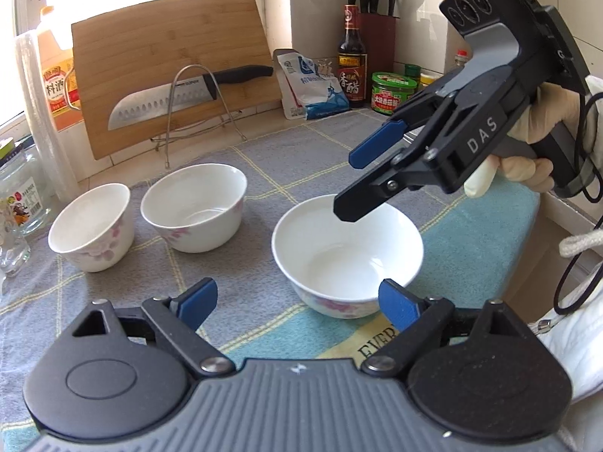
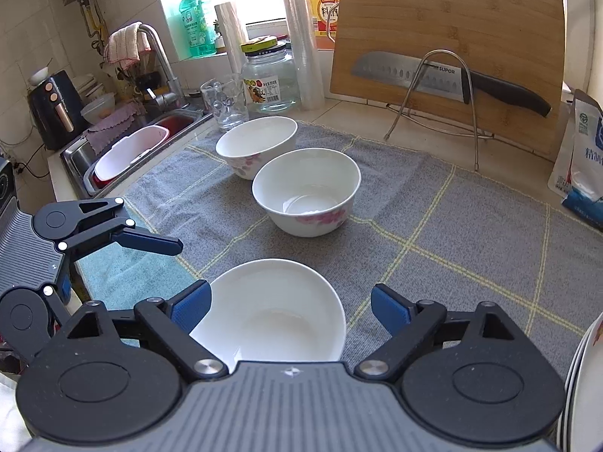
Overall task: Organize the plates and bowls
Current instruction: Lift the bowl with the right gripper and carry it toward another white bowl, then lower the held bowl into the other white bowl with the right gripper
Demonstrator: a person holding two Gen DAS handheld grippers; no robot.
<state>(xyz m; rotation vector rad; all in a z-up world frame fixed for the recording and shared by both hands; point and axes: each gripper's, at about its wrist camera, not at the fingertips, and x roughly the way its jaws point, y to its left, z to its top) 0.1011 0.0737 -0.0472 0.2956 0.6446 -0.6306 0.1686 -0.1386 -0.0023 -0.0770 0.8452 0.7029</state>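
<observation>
Three white bowls with pink flowers stand on a grey checked towel (image 1: 264, 165). The nearest bowl (image 1: 346, 252) sits in front of my open, empty left gripper (image 1: 297, 303). My right gripper (image 1: 346, 180) hovers open above that bowl's far rim. Two more bowls (image 1: 194, 211) (image 1: 92, 226) stand to the left. In the right wrist view my right gripper (image 2: 290, 307) is open, with the near bowl (image 2: 271, 312) just below it, nearer its left finger. The middle bowl (image 2: 307, 190) and far bowl (image 2: 258, 145) lie beyond. My left gripper (image 2: 166, 243) is at the left.
A bamboo cutting board (image 2: 448, 34) and a knife (image 2: 452, 79) on a wire rack stand at the back. A glass jar (image 2: 269, 79), a tumbler (image 2: 224, 103) and a sink (image 2: 124, 150) are at the left. Stacked plates (image 2: 584, 388) show at the right edge. Sauce bottles (image 1: 352, 56) stand behind.
</observation>
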